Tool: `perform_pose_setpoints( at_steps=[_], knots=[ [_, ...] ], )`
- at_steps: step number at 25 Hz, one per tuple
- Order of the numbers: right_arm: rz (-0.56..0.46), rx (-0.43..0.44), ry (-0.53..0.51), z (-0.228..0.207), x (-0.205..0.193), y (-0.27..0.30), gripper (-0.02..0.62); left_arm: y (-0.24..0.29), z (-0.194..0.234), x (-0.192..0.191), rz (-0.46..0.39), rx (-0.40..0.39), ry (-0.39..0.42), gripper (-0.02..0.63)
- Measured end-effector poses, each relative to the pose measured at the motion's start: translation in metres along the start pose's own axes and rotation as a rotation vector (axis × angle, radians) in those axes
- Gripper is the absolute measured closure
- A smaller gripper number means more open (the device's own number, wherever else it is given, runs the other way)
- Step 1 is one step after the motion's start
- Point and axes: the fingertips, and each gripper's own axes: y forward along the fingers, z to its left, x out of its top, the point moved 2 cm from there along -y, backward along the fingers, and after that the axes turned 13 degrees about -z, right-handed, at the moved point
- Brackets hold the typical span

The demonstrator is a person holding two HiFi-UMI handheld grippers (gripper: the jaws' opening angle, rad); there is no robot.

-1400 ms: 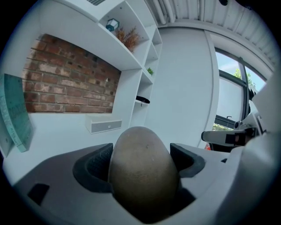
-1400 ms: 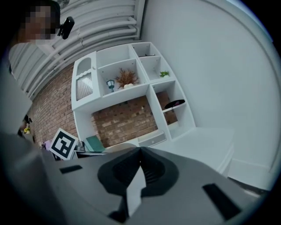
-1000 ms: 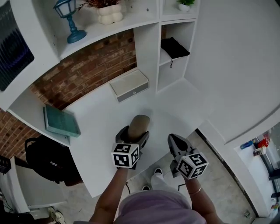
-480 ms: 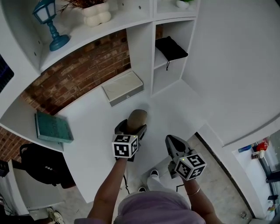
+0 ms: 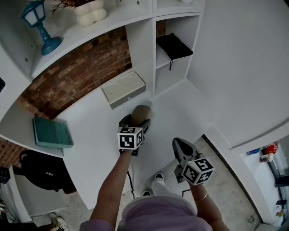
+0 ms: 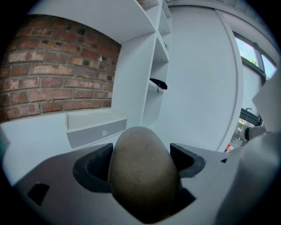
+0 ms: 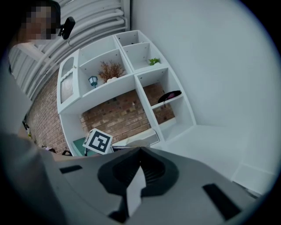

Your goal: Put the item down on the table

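A brown egg-shaped item [image 5: 141, 112] sits between the jaws of my left gripper [image 5: 137, 119], which is shut on it above the middle of the white table [image 5: 176, 108]. In the left gripper view the item [image 6: 142, 169] fills the space between the dark jaw pads and stands upright. I cannot tell whether its underside touches the table. My right gripper [image 5: 180, 145] hangs over the table's front edge, to the right of the left one. In the right gripper view, the right gripper [image 7: 139, 170] has its jaws together with nothing in them.
A flat white box [image 5: 123, 89] lies against the brick wall just beyond the item. A teal book [image 5: 52, 133] lies at the table's left. A black pouch [image 5: 174, 46] rests in the shelf cubby. A blue lantern [image 5: 38, 22] and white vase [image 5: 89, 11] stand on the shelf above.
My left gripper has carried the item farther out over the table, toward the white box. The right gripper has stayed about where it was.
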Motion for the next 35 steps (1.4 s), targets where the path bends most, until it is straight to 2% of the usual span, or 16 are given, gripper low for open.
perform_pose_setpoints(
  at_steps=[17, 35],
  knots=[
    [0.018, -0.022, 0.021, -0.011, -0.006, -0.003, 0.594, 0.041, 0.016, -0.046, 0.117, 0.027, 0.012, 0.195],
    [0.016, -0.03, 0.033, -0.021, -0.005, -0.009, 0.594, 0.045, 0.018, -0.067, 0.201, 0.039, 0.039, 0.195]
  ],
)
